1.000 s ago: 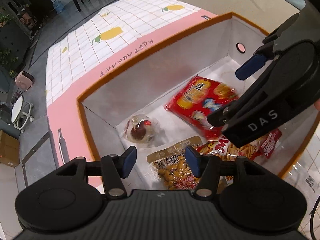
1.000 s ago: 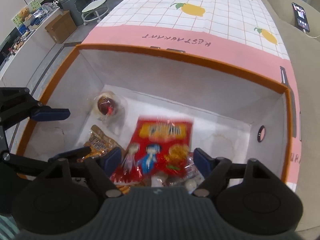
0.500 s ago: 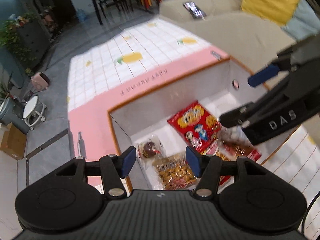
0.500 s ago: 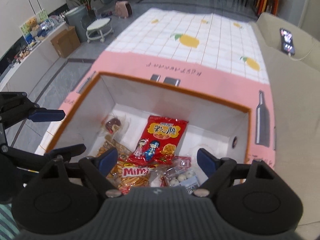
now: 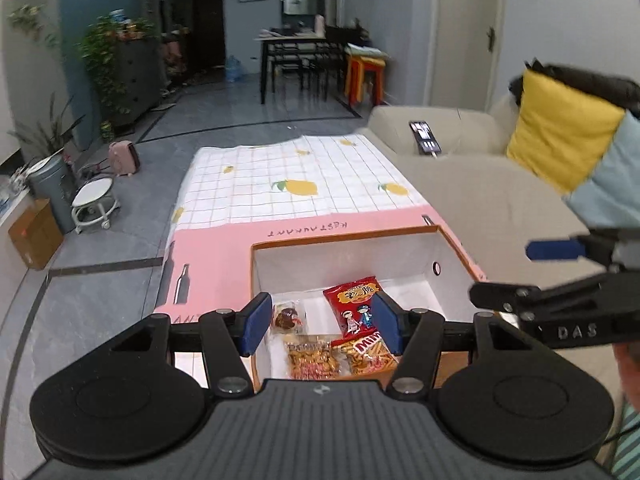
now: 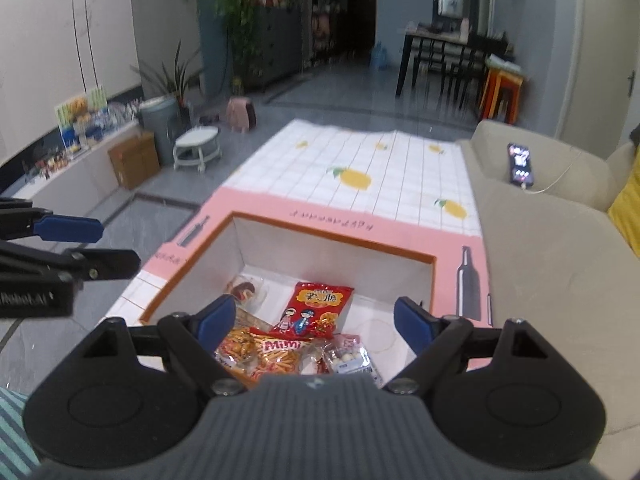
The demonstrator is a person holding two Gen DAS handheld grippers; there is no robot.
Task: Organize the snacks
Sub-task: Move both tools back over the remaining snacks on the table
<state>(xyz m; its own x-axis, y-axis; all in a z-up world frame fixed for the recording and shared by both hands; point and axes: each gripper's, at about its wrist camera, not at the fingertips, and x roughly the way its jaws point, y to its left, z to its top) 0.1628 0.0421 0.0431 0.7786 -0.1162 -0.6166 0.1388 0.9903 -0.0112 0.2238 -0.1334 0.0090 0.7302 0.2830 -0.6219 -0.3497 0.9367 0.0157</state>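
We list the snacks lying flat inside the white box (image 6: 344, 258) with the orange rim: a red chip bag (image 6: 314, 308), a Mimi stick pack (image 6: 276, 354), a peanut pack (image 5: 314, 358), a round brown sweet (image 5: 286, 317) in clear wrap, and a small candy pack (image 6: 352, 358). The box sits on our pink tablecloth (image 5: 216, 256). Our left gripper (image 5: 320, 322) and right gripper (image 6: 314, 320) hang above it, jaws apart, nothing between them.

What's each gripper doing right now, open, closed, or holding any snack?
Left gripper: open, holding nothing, above the box of snacks.
Right gripper: open and empty too, above the same box.
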